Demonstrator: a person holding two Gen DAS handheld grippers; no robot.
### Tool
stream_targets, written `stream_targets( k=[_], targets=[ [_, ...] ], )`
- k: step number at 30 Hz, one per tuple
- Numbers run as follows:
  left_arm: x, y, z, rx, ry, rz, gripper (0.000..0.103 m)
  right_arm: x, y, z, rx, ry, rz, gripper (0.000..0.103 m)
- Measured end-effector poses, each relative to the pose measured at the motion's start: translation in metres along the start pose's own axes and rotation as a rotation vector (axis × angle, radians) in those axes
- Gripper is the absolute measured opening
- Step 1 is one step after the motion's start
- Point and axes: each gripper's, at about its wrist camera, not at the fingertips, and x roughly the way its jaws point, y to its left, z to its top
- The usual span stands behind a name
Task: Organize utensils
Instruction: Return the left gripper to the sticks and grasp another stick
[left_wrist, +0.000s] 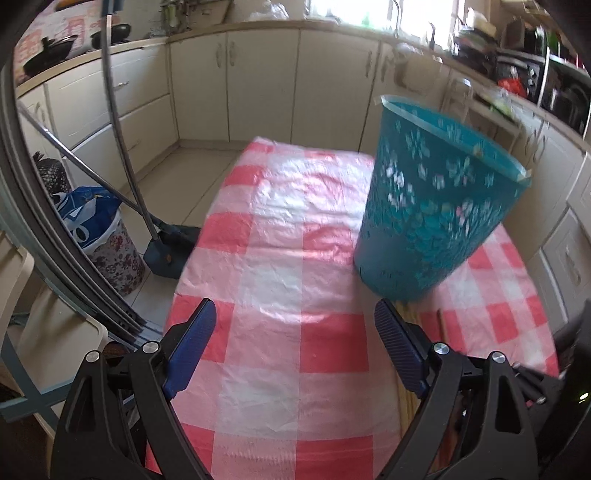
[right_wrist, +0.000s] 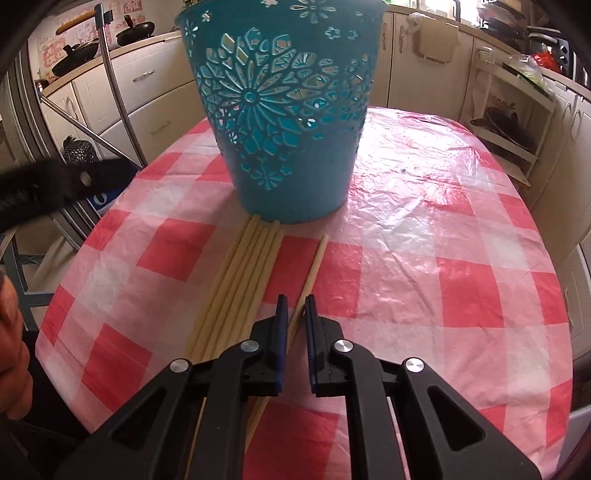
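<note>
A teal cut-out plastic basket stands upright on the red-and-white checked tablecloth; it also shows in the left wrist view, to the right of centre. Several pale chopsticks lie side by side in front of the basket, their far tips touching its base. One single chopstick lies apart to their right. My right gripper is nearly shut around this single chopstick, low over the cloth. My left gripper is wide open and empty, above the cloth to the left of the basket.
Cream kitchen cabinets ring the table. A broom and dustpan and a bin with a blue bag stand on the floor to the left. A white shelf rack stands to the right.
</note>
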Motion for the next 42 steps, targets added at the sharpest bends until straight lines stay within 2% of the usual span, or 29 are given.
stream_targets(
  k=[4, 7, 11, 25, 32, 34, 35, 37, 39, 41, 42],
  targets=[
    [0.018, -0.012, -0.010, 0.053, 0.088, -0.018, 0.084, -0.008, -0.012, -0.007, -0.001, 0.038, -0.032, 0.009],
    [0.025, -0.026, -0.016, 0.104, 0.117, -0.022, 0.084, -0.012, -0.022, -0.012, 0.001, 0.046, -0.046, 0.009],
    [0.029, -0.040, -0.021, 0.155, 0.126, -0.005, 0.084, -0.016, -0.026, -0.014, 0.007, 0.049, -0.038, 0.009],
    [0.045, -0.054, -0.025, 0.158, 0.164, -0.043, 0.083, -0.017, -0.026, -0.015, 0.004, 0.058, -0.021, 0.009],
    [0.048, -0.056, -0.026, 0.182, 0.173, -0.021, 0.077, -0.017, -0.024, -0.015, 0.003, 0.057, -0.025, 0.009],
    [0.049, -0.055, -0.024, 0.183, 0.171, -0.020, 0.075, -0.016, -0.024, -0.014, 0.004, 0.057, -0.027, 0.013],
    [0.050, -0.056, -0.023, 0.184, 0.169, -0.022, 0.071, -0.015, -0.024, -0.013, 0.004, 0.057, -0.025, 0.014],
    [0.051, -0.059, -0.020, 0.199, 0.158, -0.037, 0.057, -0.011, -0.023, -0.008, 0.006, 0.057, -0.026, 0.017],
    [0.051, -0.065, -0.018, 0.232, 0.150, -0.067, 0.027, -0.007, -0.025, -0.004, 0.013, 0.053, -0.031, 0.018],
    [0.051, -0.070, -0.018, 0.260, 0.156, -0.103, 0.010, -0.003, -0.029, 0.002, 0.025, 0.051, -0.033, 0.018],
    [0.050, -0.071, -0.018, 0.268, 0.163, -0.113, 0.009, -0.002, -0.030, 0.004, 0.024, 0.056, -0.032, 0.013]
  ],
)
